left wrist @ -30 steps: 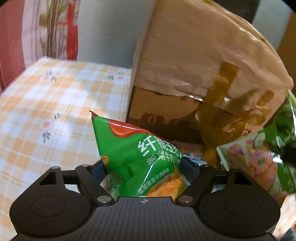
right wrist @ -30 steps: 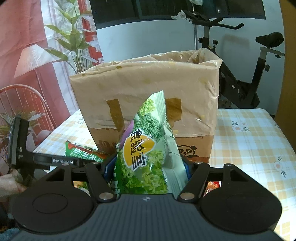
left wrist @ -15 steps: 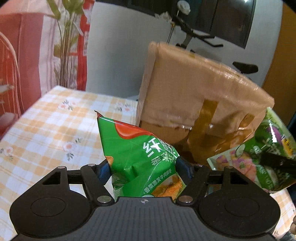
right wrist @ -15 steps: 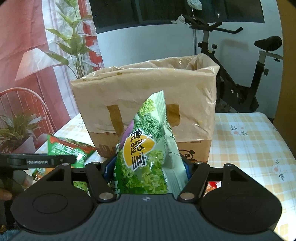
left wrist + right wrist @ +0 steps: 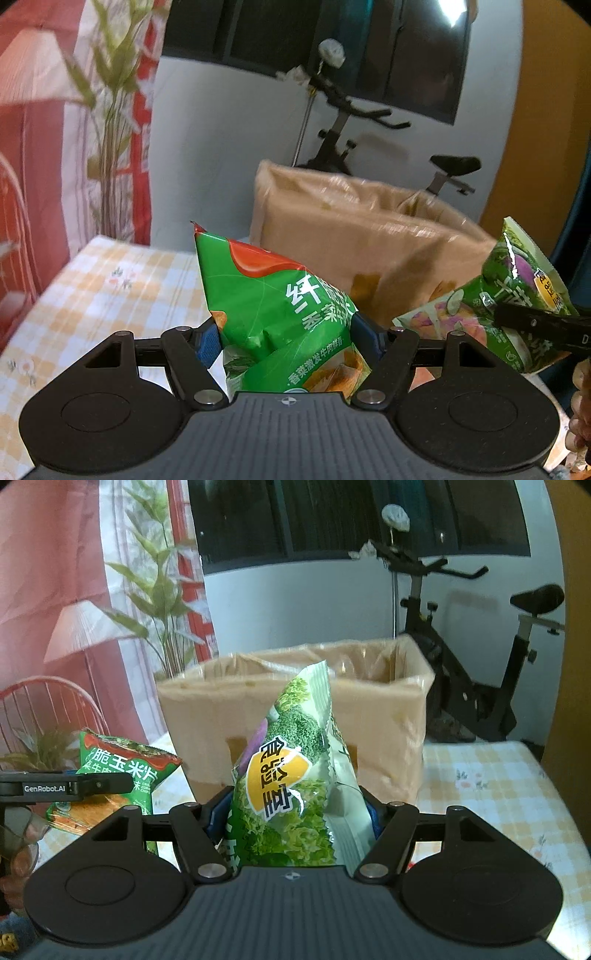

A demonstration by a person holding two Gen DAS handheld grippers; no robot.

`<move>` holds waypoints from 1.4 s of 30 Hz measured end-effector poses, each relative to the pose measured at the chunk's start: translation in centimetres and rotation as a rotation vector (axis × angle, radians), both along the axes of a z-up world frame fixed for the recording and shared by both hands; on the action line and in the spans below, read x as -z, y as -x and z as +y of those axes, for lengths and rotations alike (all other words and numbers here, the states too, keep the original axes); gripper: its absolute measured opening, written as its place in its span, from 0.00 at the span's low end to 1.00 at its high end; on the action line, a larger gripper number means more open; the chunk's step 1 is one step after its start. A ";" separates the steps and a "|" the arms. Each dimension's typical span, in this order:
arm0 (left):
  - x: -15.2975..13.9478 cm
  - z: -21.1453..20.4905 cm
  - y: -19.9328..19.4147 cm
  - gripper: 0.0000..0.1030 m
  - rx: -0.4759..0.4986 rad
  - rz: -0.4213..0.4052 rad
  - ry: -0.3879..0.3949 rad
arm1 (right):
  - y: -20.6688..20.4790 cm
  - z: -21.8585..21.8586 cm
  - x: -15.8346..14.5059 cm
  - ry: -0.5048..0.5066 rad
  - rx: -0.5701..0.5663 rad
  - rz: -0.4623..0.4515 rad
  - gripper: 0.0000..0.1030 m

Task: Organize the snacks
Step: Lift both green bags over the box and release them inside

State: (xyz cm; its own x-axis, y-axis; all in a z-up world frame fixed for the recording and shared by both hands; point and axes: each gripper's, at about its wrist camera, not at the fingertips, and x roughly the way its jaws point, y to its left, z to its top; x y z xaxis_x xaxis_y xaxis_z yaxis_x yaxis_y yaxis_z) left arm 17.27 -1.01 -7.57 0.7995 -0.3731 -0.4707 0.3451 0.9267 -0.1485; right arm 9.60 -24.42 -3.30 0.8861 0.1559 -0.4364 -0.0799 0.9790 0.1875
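My left gripper (image 5: 288,338) is shut on a green corn chip bag with a red top (image 5: 273,295) and holds it up in front of the cardboard box (image 5: 369,236). The same bag shows in the right wrist view (image 5: 118,771), at the left. My right gripper (image 5: 291,812) is shut on a pale green vegetable crisp bag (image 5: 295,771), also raised before the box (image 5: 384,716). That bag shows at the right of the left wrist view (image 5: 517,295). The box is open at the top and lined with clear plastic; its inside is hidden.
The table has a yellow checked floral cloth (image 5: 110,295), (image 5: 498,786). An exercise bike (image 5: 461,657) stands behind the box by the white wall. A plant (image 5: 155,590) and red curtain stand at the left. A red chair back (image 5: 48,709) is at the far left.
Both grippers have risen with their bags. The box now sits lower in both views, and its open top rim shows in the right wrist view.
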 end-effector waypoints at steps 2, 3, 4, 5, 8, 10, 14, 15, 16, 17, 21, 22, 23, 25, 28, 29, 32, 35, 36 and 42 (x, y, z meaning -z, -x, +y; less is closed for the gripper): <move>-1.1 -0.3 0.1 0.72 0.012 -0.024 0.006 | 0.2 -0.3 -1.0 -0.003 -0.001 -0.029 0.67; -1.7 -0.5 0.2 0.72 0.019 -0.037 0.009 | 0.3 -0.4 -1.5 -0.007 -0.003 -0.043 0.67; -2.2 -0.6 0.3 0.72 0.025 -0.050 0.012 | 0.4 -0.6 -2.1 -0.012 -0.007 -0.060 0.67; -2.8 -0.8 0.3 0.72 0.033 -0.065 0.015 | 0.6 -0.8 -2.7 -0.016 -0.013 -0.080 0.67; -4.4 -1.4 0.2 0.72 0.054 -0.103 0.024 | 0.8 -1.1 -4.4 -0.019 -0.021 -0.133 0.66; -5.3 -1.8 0.1 0.72 0.064 -0.124 0.029 | 0.9 -1.5 -5.7 -0.031 -0.024 -0.170 0.66; -6.7 -2.4 -0.3 0.72 0.077 -0.161 0.041 | 0.4 -2.3 -8.2 -0.053 -0.029 -0.238 0.66; -7.0 -2.5 -0.4 0.72 0.080 -0.168 0.046 | 0.3 -2.5 -8.8 -0.053 -0.031 -0.251 0.66; -7.3 -2.6 -0.5 0.72 0.083 -0.173 0.052 | 0.1 -2.6 -9.3 -0.053 -0.032 -0.262 0.66; -7.6 -2.7 -0.6 0.72 0.084 -0.181 0.059 | 0.0 -2.7 -9.8 -0.052 -0.033 -0.275 0.66; -8.6 -2.9 -1.7 0.72 0.075 -0.210 0.071 | -1.1 -2.8 -11.5 -0.023 -0.037 -0.326 0.66; -8.9 -3.0 -2.1 0.72 0.073 -0.220 0.072 | -1.5 -2.8 -11.7 -0.013 -0.036 -0.335 0.66; -9.3 -3.2 -2.5 0.72 0.068 -0.233 0.073 | -2.1 -2.8 -12.0 -0.002 -0.036 -0.346 0.66; -9.8 -3.7 -3.6 0.72 0.063 -0.255 0.066 | -3.4 -2.7 -12.3 0.020 -0.031 -0.362 0.66; -10.3 -5.1 -5.9 0.72 0.049 -0.273 0.041 | -6.2 -2.6 -12.2 0.066 -0.015 -0.369 0.66; -10.3 -5.7 -6.9 0.72 0.046 -0.273 0.024 | -7.3 -2.5 -11.9 0.086 -0.007 -0.366 0.66; -9.6 -7.3 -9.7 0.72 0.040 -0.248 -0.025 | -10.8 -2.5 -10.6 0.116 0.015 -0.331 0.66; -8.2 -8.6 -12.2 0.72 0.042 -0.205 -0.063 | -13.8 -2.8 -8.6 0.107 0.036 -0.259 0.66; -7.6 -9.0 -13.0 0.72 0.043 -0.186 -0.075 | -14.5 -2.9 -7.9 0.105 0.044 -0.238 0.66; -5.0 -10.2 -15.8 0.74 0.078 -0.075 -0.108 | -16.9 -3.0 -4.1 0.134 0.062 -0.122 0.68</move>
State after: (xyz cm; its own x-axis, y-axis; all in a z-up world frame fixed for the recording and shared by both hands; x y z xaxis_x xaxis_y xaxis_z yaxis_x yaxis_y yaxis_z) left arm 33.06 -11.19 -2.53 0.8045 -0.3858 -0.4515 0.4229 0.9059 -0.0205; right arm 26.51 -27.44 0.82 0.9399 0.0465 -0.3384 -0.0324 0.9984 0.0473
